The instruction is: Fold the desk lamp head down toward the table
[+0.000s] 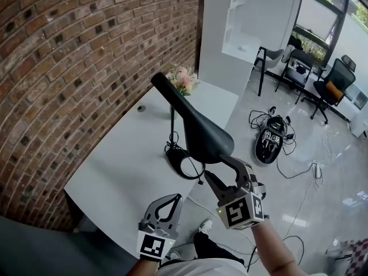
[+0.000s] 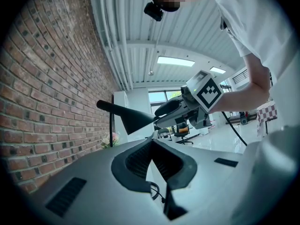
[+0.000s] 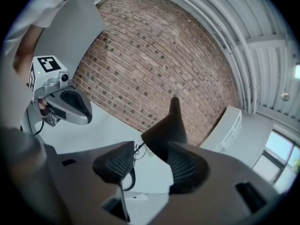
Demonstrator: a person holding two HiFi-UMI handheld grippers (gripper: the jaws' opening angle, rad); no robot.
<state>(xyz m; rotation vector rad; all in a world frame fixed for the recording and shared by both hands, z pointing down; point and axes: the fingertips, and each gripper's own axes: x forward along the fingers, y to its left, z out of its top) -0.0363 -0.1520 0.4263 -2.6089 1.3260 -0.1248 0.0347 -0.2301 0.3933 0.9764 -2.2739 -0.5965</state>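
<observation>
While lamp head (image 1: 198, 128) lies at its tips, right hand-held gripper (image 1: 214, 167) spread | left hand-held gripper (image 1: 175, 198) closed

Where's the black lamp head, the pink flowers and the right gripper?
black cone-shaped lamp head (image 1: 198, 128), head view, middle of its shade
pink flowers (image 1: 183, 80), head view, the blooms
right gripper (image 1: 214, 167), head view, midway between its fingertips

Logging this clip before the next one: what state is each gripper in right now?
Left gripper: shut, nothing between its jaws.
Right gripper: open, jaws apart at the wide end of the lamp head, not clamped on it.
</observation>
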